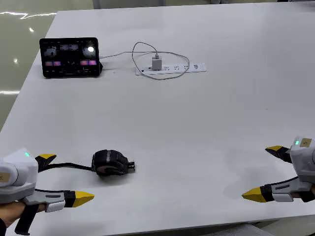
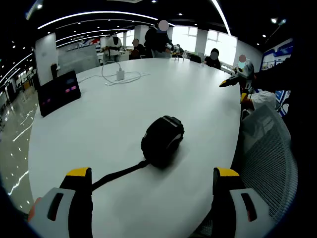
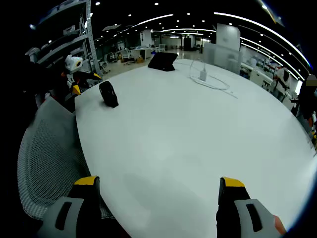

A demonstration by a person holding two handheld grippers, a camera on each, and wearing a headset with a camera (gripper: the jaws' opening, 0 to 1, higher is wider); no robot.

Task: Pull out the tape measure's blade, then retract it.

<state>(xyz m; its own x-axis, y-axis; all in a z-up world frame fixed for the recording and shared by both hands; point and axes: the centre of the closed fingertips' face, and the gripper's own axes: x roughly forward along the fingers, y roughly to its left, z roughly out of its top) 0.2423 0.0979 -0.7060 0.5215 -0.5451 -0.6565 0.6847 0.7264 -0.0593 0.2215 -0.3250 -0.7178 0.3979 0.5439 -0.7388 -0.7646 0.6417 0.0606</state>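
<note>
A black tape measure point(image 1: 111, 163) lies on the white table point(image 1: 197, 128) near the front left, its black wrist strap point(image 1: 69, 166) trailing left between my left gripper's jaws. My left gripper point(image 1: 66, 178) stands open just left of the case, touching nothing. In the left gripper view the tape measure point(image 2: 162, 140) sits a short way ahead of the open yellow-tipped fingers point(image 2: 78, 173), with the strap point(image 2: 119, 173) running back toward them. My right gripper point(image 1: 263, 172) is open at the front right, far from the tape measure point(image 3: 108, 93), with nothing between its fingers point(image 3: 87, 182).
A black tablet point(image 1: 69, 57) stands at the back left. A white power strip point(image 1: 172, 68) with a charger and looped cable point(image 1: 147, 54) lies behind the table's middle. A mesh chair point(image 3: 47, 158) is by the near edge. People stand beyond the far end point(image 2: 158, 37).
</note>
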